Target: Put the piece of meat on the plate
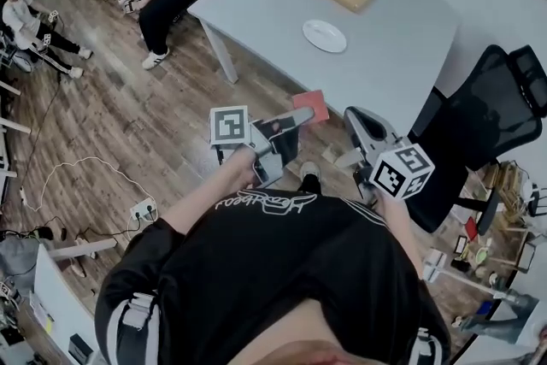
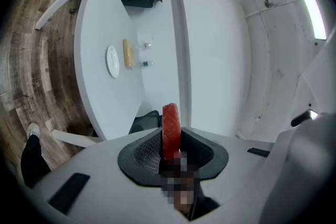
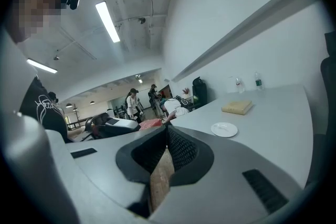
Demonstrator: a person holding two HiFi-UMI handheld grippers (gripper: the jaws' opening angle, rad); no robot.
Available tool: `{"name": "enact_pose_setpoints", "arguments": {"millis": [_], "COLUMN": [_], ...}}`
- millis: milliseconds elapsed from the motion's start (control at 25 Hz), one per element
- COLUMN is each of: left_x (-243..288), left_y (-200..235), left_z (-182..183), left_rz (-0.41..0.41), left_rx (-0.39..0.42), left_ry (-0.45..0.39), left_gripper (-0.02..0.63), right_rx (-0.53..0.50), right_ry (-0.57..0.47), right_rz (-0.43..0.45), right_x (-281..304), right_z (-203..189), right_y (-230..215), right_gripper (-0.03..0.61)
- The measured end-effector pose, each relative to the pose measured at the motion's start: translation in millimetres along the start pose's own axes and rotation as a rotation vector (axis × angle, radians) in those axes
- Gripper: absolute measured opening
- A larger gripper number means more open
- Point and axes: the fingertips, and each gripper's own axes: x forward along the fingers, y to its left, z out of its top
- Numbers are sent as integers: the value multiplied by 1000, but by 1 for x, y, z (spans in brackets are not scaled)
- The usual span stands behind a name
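The meat (image 2: 170,126) stands on edge, clenched between the left gripper (image 1: 291,126) jaws, a firm hold fit for carrying it to the plate (image 1: 325,36), well apart on the tabletop (image 1: 402,55). The right gripper (image 3: 167,134) jaws are pressed together, empty, probably just spare

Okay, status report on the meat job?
Left tool shut on meat. Right tool shut, empty. Plate bare on table ahead. Office chair beside table, right.
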Motion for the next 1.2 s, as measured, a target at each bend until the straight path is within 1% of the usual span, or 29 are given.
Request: {"name": "enact_pose_setpoints", "arguments": {"millis": [360, 680, 1200], "left_x": [54, 93, 142], "left_y": [21, 51, 93], "left_z": [55, 98, 151], "left_rz": [37, 73, 102], "left_rx": [-11, -30, -76], "left_ry": [-28, -56, -92], "left_gripper": [95, 95, 94], "right_rx": [26, 49, 85], "right_ry": [14, 56, 103], "right_rz": [22, 58, 83], "right_x": [38, 77, 125], "right_z": [29, 37, 43], "right_y": [-72, -123, -195], "right_gripper": [15, 15, 15]}}
